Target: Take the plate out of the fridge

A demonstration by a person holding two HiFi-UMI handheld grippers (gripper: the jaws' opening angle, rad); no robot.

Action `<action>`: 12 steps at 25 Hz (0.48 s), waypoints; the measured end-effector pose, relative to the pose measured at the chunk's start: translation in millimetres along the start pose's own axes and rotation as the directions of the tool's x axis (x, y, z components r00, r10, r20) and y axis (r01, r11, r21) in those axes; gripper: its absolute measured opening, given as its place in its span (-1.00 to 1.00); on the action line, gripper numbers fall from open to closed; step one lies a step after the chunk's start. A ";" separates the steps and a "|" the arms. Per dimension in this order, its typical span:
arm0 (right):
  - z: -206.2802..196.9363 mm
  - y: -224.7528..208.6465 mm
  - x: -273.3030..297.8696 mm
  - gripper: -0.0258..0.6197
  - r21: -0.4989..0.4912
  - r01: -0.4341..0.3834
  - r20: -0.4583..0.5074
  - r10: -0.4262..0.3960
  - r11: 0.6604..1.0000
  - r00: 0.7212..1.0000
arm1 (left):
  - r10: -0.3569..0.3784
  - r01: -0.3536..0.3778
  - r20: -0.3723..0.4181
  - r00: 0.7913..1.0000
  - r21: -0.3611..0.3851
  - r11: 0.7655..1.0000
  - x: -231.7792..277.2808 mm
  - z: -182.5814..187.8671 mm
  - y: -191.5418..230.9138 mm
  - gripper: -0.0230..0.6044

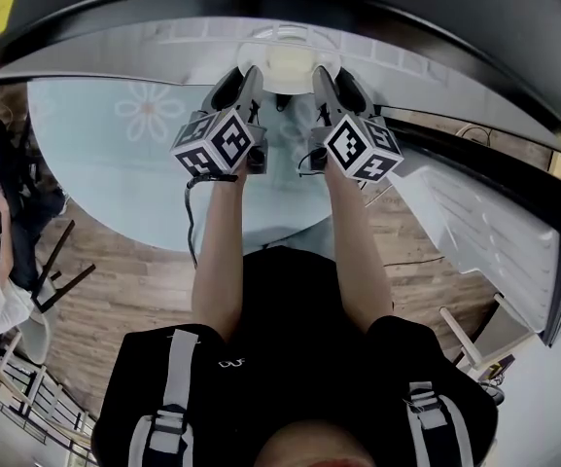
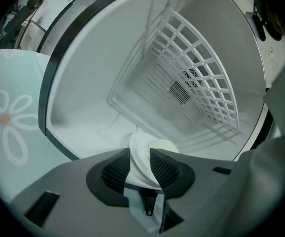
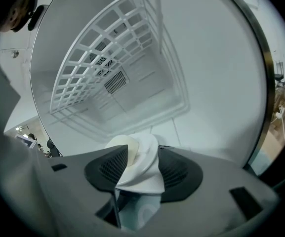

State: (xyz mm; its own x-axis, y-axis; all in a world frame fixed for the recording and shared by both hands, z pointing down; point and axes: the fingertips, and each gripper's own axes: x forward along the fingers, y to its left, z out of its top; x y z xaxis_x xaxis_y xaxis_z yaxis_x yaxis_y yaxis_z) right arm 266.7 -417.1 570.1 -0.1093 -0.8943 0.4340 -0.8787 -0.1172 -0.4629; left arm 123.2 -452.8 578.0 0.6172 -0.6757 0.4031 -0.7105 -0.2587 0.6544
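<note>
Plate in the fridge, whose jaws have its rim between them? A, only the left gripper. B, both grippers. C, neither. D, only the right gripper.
B: the rim of the plate sits between the jaws of the left gripper and of the right gripper, as each gripper's own view shows.

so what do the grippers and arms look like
Both the left gripper and right gripper are grey with black ribbed pads. Each carries a cube of black-and-white square markers. A black cable hangs off the left one. Forearms are unsleeved; clothing is black.
</note>
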 end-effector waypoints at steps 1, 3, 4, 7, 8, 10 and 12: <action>-0.2 0.2 0.3 -0.30 0.000 0.001 0.000 -0.001 1.000 1.000 | 0.004 -0.004 0.003 1.000 0.000 1.000 0.0 0.1 0.4 -0.55; -0.4 1.0 1.2 -0.30 0.001 0.003 0.001 -0.003 1.000 1.000 | 0.013 -0.013 0.009 1.000 0.003 1.000 -0.1 0.6 1.2 -0.55; -0.5 0.9 1.5 -0.30 0.004 0.005 0.002 -0.005 1.000 1.000 | 0.016 -0.016 0.011 1.000 0.005 1.000 -0.1 0.8 1.8 -0.55; 0.0 -4.1 1.4 -0.44 0.017 0.034 0.008 -0.034 0.999 0.999 | 0.036 -0.036 0.008 0.999 0.002 0.999 0.1 0.9 4.8 -0.66; 0.0 -6.9 1.0 -0.52 0.023 0.048 0.009 -0.048 0.999 0.999 | 0.043 -0.043 0.006 0.999 0.000 0.999 0.2 0.7 5.6 -0.67; -0.5 -11.5 0.1 -0.67 0.039 0.069 0.011 -0.069 0.997 0.998 | 0.052 -0.052 0.004 0.999 -0.005 0.999 0.1 0.0 6.0 -0.69; -0.6 -12.6 -0.6 -0.69 0.068 0.075 0.016 -0.076 0.995 0.997 | 0.059 -0.059 0.005 0.998 -0.008 0.998 0.0 -0.1 6.1 -0.70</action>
State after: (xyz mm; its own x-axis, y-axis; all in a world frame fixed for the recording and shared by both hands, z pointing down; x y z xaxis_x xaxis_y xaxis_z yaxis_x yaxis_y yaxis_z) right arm 277.6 -414.9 576.1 -0.0350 -0.8895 0.4557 -0.8507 -0.2127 -0.4807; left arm 118.9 -454.4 582.0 0.5730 -0.6928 0.4378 -0.7428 -0.2132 0.6347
